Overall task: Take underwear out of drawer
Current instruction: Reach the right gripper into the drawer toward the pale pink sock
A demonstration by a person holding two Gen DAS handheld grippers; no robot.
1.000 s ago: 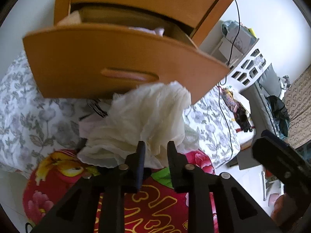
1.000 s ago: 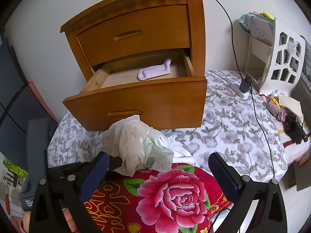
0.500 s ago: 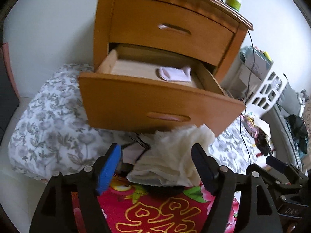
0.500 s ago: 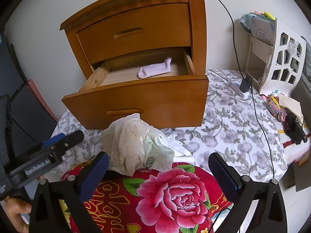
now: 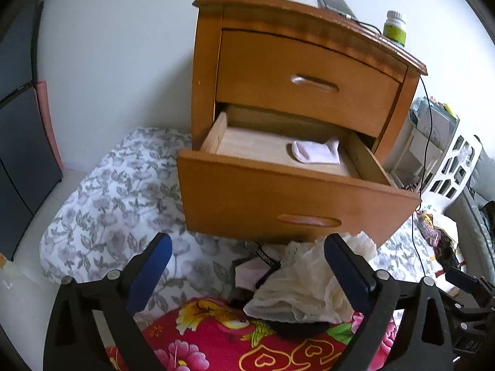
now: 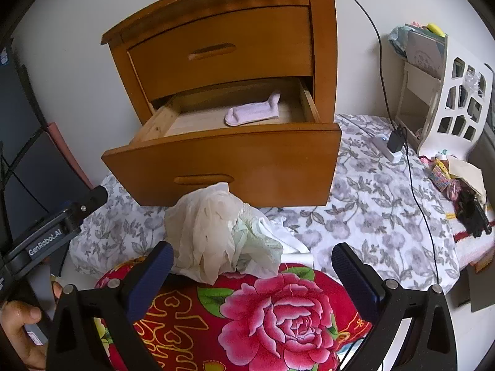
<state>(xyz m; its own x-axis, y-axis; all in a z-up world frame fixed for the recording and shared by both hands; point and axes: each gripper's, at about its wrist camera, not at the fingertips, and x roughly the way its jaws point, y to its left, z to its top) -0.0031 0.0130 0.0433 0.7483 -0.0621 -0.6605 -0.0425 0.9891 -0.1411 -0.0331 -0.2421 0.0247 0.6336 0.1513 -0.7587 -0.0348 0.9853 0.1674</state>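
Note:
The lower drawer [image 5: 297, 194] [image 6: 235, 160] of a wooden nightstand stands pulled out. Only a pale pink sock [image 5: 315, 154] [image 6: 252, 113] lies inside. A crumpled heap of cream and white underwear [image 5: 306, 281] [image 6: 216, 235] rests in front of the drawer, partly on a red floral cushion [image 5: 235, 340] [image 6: 278, 315]. My left gripper [image 5: 247, 273] is open and empty, raised back from the heap. My right gripper [image 6: 252, 275] is open and empty, hovering over the cushion below the heap.
The nightstand sits on a grey floral bedspread [image 5: 102, 204] [image 6: 380, 204]. A green-labelled bottle [image 5: 394, 27] and a phone [image 5: 335, 3] stand on top. A black cable [image 6: 414, 185] runs to a charger [image 6: 394, 142]. A white cut-out rack [image 6: 461, 99] stands at right. A hand [image 6: 21, 337] holds the left tool.
My left gripper let go of the cream underwear, opened wide and pulled up and back from the heap. The underwear stays on the cushion. My right gripper has hardly moved.

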